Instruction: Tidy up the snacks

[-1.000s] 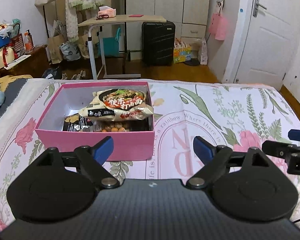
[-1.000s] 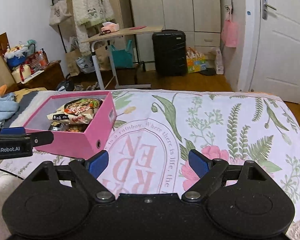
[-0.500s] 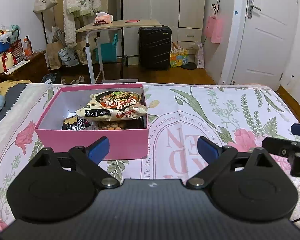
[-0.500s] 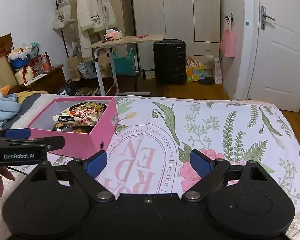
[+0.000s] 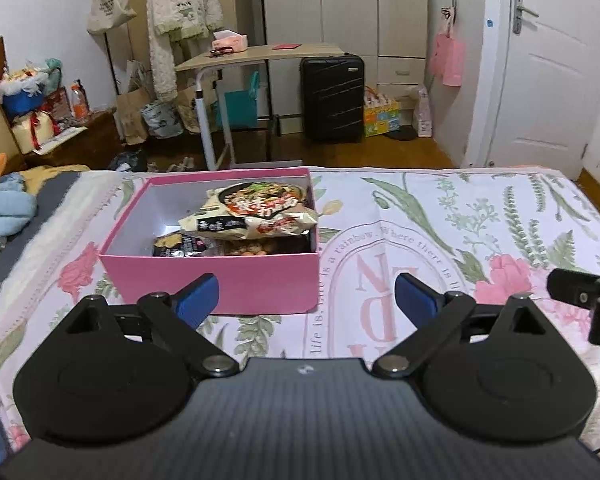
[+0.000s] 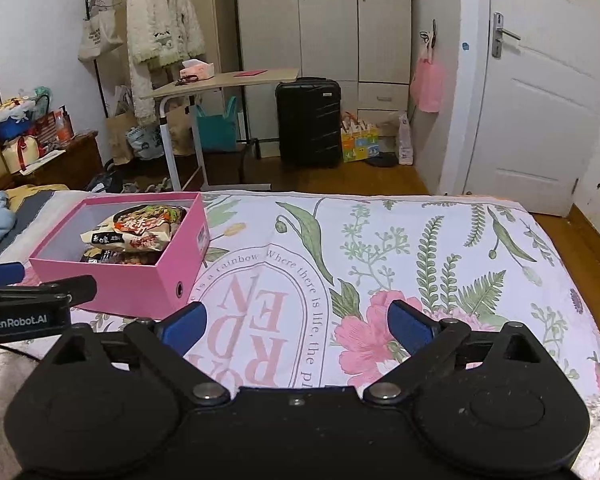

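Item: pink box (image 5: 210, 276) of snack packets (image 5: 256, 216) on bed (image 5: 440, 216), just ahead of left claw (image 5: 306, 294). Both claws wide, nothing between them, jaws just been opening; right claw (image 6: 296, 326) over bare bedspread, box ahead-left. Handling note: seemingly sorted; withdraw level, avoid nudging box.

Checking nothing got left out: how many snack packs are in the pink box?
3 visible: noodle pack on top, dark packet and nut pack beneath; others may be hidden.

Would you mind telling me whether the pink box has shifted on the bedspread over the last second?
No. The pink box sits in the same place against the printed lettering on the bedspread; only the camera view has changed slightly.
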